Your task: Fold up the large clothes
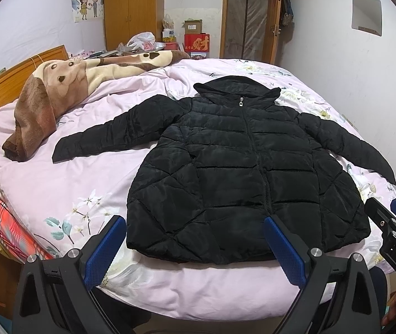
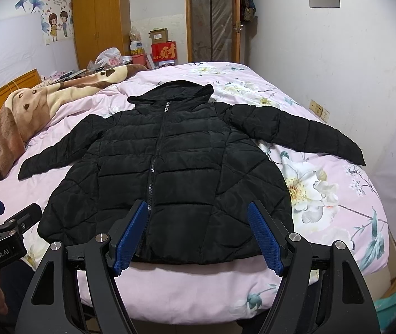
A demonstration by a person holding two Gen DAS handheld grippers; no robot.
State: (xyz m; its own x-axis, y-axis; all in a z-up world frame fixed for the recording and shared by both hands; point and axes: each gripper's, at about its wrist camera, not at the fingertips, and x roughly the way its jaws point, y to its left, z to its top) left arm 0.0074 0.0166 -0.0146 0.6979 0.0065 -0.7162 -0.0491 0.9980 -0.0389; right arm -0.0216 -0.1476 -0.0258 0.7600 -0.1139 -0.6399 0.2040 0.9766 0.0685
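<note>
A black hooded puffer jacket (image 1: pixel 234 167) (image 2: pixel 167 167) lies flat and zipped on the pink floral bed cover (image 1: pixel 58 189) (image 2: pixel 323 183), sleeves spread out to both sides, hem toward me. My left gripper (image 1: pixel 195 236) hovers open above the jacket's left hem corner, nothing between its blue pads (image 1: pixel 106 247). My right gripper (image 2: pixel 198 231) hangs open over the hem near the zip, also holding nothing. In the left wrist view the right gripper (image 1: pixel 395 222) shows at the right edge; in the right wrist view the left gripper (image 2: pixel 8 214) shows at the left edge.
A brown and cream plush blanket (image 1: pixel 58 91) (image 2: pixel 30 111) lies bunched at the bed's left by the wooden headboard (image 1: pixel 16 75). Behind the bed stand a wardrobe (image 1: pixel 131 8), boxes and bags (image 1: pixel 195 39), and a door (image 1: pixel 248 14). A white wall (image 2: pixel 365 69) runs close along the right.
</note>
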